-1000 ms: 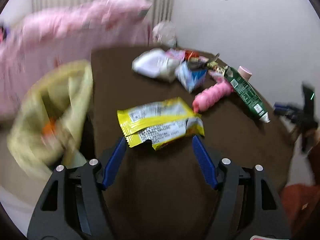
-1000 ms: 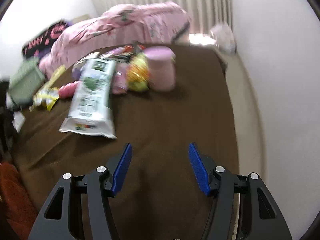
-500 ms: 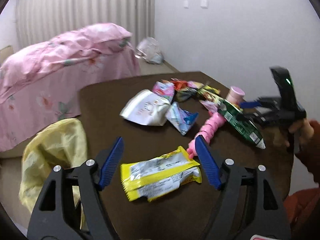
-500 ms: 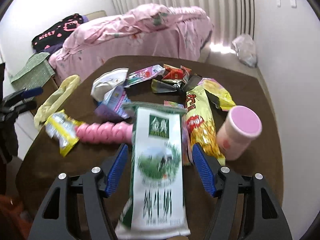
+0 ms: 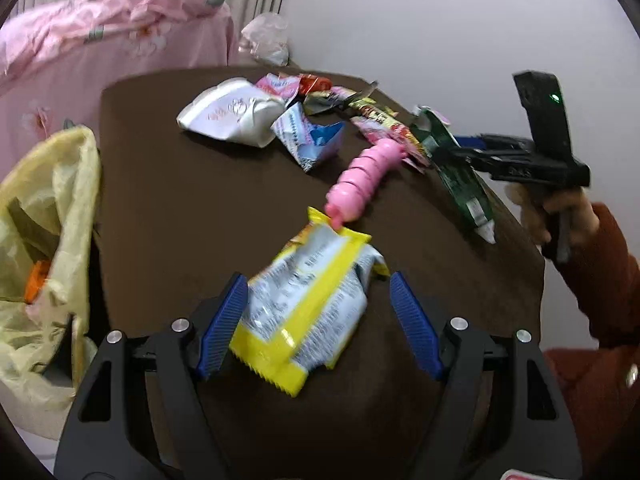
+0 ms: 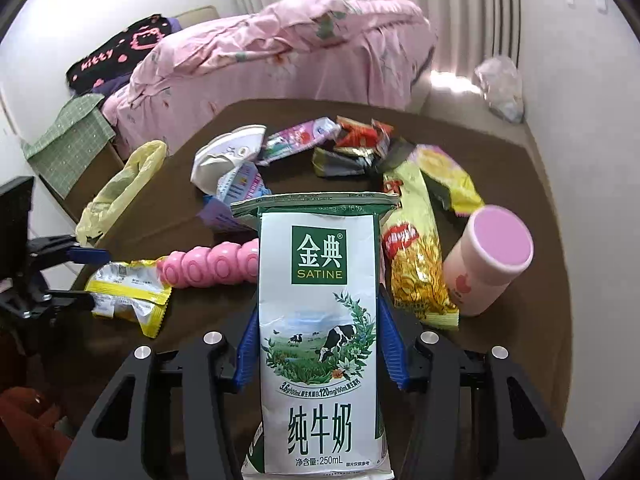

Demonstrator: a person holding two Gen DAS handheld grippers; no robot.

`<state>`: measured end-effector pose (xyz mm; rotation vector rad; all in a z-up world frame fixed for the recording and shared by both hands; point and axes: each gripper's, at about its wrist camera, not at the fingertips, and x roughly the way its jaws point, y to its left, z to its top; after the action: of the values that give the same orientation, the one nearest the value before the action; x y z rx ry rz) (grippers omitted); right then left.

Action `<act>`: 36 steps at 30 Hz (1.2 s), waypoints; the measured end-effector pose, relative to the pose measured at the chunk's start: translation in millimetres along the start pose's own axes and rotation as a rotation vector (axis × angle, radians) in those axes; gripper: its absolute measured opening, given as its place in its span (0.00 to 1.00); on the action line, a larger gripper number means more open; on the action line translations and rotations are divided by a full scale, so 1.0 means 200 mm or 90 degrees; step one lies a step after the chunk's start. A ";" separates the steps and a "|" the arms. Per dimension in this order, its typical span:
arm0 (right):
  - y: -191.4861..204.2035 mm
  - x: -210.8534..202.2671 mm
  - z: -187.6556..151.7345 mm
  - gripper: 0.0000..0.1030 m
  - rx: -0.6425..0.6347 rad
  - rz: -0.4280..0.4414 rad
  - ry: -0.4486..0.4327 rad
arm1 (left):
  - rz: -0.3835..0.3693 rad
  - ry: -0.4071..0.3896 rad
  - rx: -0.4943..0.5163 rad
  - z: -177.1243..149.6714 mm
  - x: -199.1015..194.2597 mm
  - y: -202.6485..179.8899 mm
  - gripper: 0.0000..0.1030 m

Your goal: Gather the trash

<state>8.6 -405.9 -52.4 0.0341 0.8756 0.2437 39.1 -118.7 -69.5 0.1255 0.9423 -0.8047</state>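
Note:
A yellow and silver snack wrapper (image 5: pixel 308 312) lies on the brown table (image 5: pixel 192 208) between the open fingers of my left gripper (image 5: pixel 316 320); it also shows in the right wrist view (image 6: pixel 128 292). My right gripper (image 6: pixel 320 344) has closed on a green and white Satine milk pouch (image 6: pixel 320 328), which also shows in the left wrist view (image 5: pixel 460 172). A yellow trash bag (image 5: pixel 44 240) hangs open at the table's left edge, with trash inside.
More trash lies on the table: a pink ribbed bottle (image 5: pixel 364 180), a white pouch (image 5: pixel 228 116), a blue wrapper (image 5: pixel 308 140), a long yellow snack bag (image 6: pixel 416 248), small wrappers (image 6: pixel 352 148) and a pink-lidded cup (image 6: pixel 488 256). A bed with pink bedding (image 6: pixel 280 48) stands behind.
My left gripper moved forward so the yellow wrapper lies between its fingers. My right gripper advanced over the milk pouch and its fingers closed against the pouch's sides.

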 end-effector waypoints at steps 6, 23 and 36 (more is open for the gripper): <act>0.07 -0.12 -0.02 0.47 -0.006 0.002 -0.059 | 0.050 0.005 0.075 0.11 -0.01 -0.08 0.68; 0.19 -0.34 0.07 0.47 -0.023 0.026 -0.187 | 0.055 0.011 0.010 0.15 0.03 -0.03 0.20; 0.41 -0.33 0.19 0.47 -0.094 0.054 -0.204 | 0.133 -0.105 -0.052 0.14 -0.18 0.10 0.05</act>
<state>-18.8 -339.3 32.3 -0.0271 0.5357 0.3700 59.4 -96.2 -29.6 0.0837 0.7900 -0.5729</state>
